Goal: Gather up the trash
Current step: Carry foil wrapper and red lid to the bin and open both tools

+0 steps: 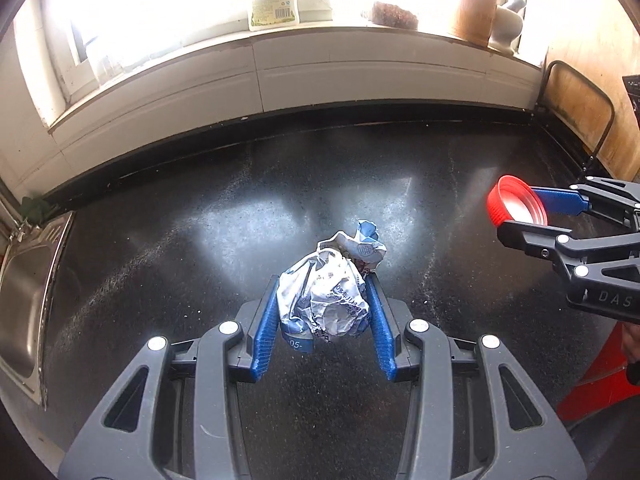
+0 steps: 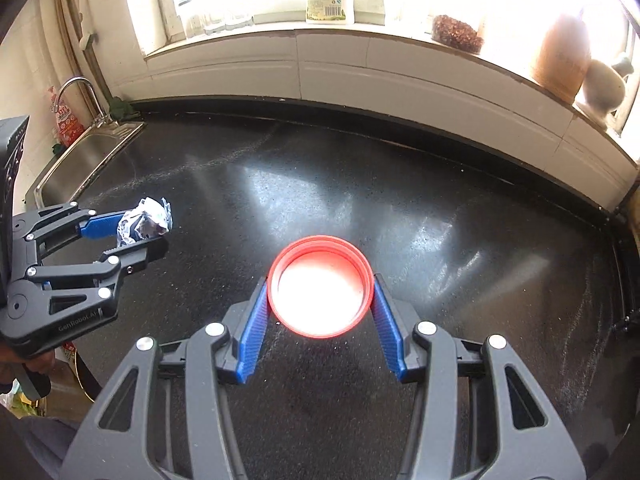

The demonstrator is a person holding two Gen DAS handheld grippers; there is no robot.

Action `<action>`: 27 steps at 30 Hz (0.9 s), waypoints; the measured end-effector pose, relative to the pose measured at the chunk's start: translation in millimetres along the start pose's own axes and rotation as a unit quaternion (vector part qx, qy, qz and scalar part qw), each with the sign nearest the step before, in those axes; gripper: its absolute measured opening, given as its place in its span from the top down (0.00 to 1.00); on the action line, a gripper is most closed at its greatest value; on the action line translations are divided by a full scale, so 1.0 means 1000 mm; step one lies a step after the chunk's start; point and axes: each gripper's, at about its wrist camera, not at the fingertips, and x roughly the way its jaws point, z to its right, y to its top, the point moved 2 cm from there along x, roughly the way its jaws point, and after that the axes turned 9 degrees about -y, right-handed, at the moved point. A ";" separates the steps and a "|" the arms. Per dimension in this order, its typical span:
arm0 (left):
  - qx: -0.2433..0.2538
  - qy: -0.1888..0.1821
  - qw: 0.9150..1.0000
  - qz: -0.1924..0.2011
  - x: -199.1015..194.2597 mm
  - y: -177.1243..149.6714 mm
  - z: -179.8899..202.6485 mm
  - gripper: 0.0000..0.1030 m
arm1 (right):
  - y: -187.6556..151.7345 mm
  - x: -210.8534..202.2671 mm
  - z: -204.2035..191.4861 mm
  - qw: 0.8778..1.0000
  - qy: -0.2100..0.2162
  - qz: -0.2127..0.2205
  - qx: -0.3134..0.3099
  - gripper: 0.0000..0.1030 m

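My left gripper (image 1: 324,284) is shut on a crumpled white and blue wrapper (image 1: 332,288) and holds it above the black counter (image 1: 200,240). It also shows at the left of the right wrist view (image 2: 136,232), with the wrapper (image 2: 146,226) between its blue pads. My right gripper (image 2: 320,280) is shut on a red jar lid (image 2: 320,292) with a white inside, held above the counter. In the left wrist view the right gripper (image 1: 524,212) is at the far right with the lid (image 1: 516,206).
A steel sink (image 2: 88,156) with a tap (image 2: 80,88) lies at the counter's left end, also in the left wrist view (image 1: 24,300). The windowsill holds a labelled bottle (image 2: 330,0), a jar (image 2: 456,34), a wooden pot (image 2: 560,56). Something red (image 1: 596,380) is low at the right.
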 end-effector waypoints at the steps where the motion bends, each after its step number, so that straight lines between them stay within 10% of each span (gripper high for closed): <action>1: 0.001 0.002 1.000 0.003 -0.004 -0.001 0.001 0.60 | 0.000 -0.002 -0.002 1.000 0.000 0.003 -0.002 0.52; 14: -0.115 0.112 0.985 0.056 -0.106 -0.025 -0.075 0.60 | 0.046 -0.035 -0.118 0.986 0.115 0.048 -0.111 0.52; 20: -0.218 0.205 0.952 0.064 -0.182 -0.094 -0.138 0.60 | 0.049 -0.056 -0.229 0.955 0.210 0.050 -0.201 0.52; 27: -0.349 0.286 0.891 0.046 -0.255 -0.224 -0.188 0.60 | 0.006 -0.076 -0.360 0.903 0.313 0.018 -0.295 0.52</action>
